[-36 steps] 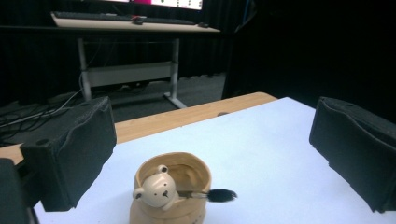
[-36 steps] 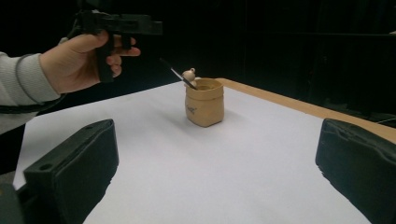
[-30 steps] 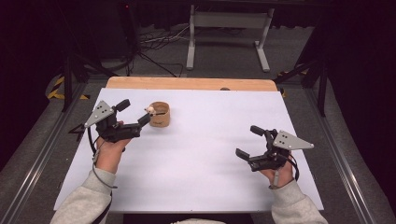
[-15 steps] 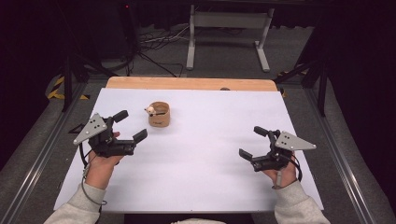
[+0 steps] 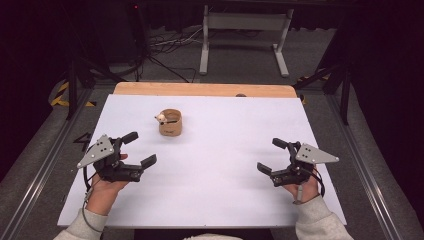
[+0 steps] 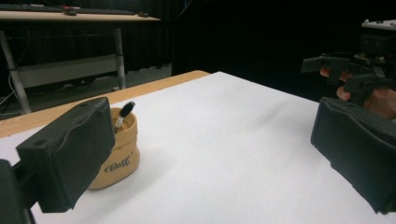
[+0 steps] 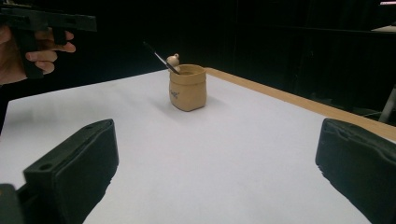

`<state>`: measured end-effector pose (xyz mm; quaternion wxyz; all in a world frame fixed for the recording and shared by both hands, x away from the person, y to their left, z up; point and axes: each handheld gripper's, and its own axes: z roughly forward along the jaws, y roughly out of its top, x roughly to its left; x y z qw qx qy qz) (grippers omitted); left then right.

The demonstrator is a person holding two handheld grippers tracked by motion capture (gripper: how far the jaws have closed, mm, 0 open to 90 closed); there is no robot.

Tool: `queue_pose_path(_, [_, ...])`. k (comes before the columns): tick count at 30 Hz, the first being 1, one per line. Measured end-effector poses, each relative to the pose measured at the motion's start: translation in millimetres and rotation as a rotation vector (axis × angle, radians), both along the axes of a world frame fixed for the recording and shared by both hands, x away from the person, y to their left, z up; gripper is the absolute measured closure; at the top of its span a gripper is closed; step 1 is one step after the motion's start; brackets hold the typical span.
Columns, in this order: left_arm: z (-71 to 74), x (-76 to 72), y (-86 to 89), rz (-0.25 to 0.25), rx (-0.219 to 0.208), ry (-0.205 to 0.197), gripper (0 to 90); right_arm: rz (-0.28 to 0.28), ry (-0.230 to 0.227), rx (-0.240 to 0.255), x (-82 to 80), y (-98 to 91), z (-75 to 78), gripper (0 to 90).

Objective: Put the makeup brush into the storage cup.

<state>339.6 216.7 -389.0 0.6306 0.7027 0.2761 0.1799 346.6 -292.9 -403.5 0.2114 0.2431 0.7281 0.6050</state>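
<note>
Claws, left (image 5: pixel 139 149) and right (image 5: pixel 272 156), both released, flank tan pot (image 5: pixel 170 122) on white table (image 5: pixel 220 190).

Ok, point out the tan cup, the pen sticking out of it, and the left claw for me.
tan cup (image 5: pixel 170 126), high view, on its front wall.
pen (image 7: pixel 159 59), right gripper view, on the dark shaft above the rim.
left claw (image 5: pixel 139 149), high view, midway between its two open jaw tips.
</note>
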Motion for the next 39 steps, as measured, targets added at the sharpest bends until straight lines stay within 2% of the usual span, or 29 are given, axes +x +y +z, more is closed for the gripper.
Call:
queue_pose_path(3, [-5.3,-1.9,-0.3,-0.001,0.003,0.011,0.8,0.003,0.004,0.002,-0.6,-0.3,-1.5,0.0])
queue_pose_path(5, [-9.5,-2.9,-0.2,0.0,0.021,0.035,1.0,0.002,0.002,-0.006,-1.5,-0.6,-2.5,0.0])
queue_pose_path(16, [-24.3,-3.2,3.0,0.005,0.002,0.06,1.2,0.017,0.013,-0.004,-3.6,0.2,-8.9,0.0])
queue_pose_path(26, [-44.2,-3.7,-1.5,-0.012,0.015,0.096,1.1,0.019,0.014,-0.015,-4.9,0.4,-17.7,0.0])
queue_pose_path(36, [-61.1,-4.0,1.1,-0.013,0.006,0.098,1.1,0.036,-0.001,-0.041,-5.9,3.9,-25.9,0.0])
queue_pose_path(39, [-66.5,-4.0,0.1,-0.014,0.016,0.101,1.1,0.04,0.004,-0.032,-5.9,5.3,-27.8,0.0])
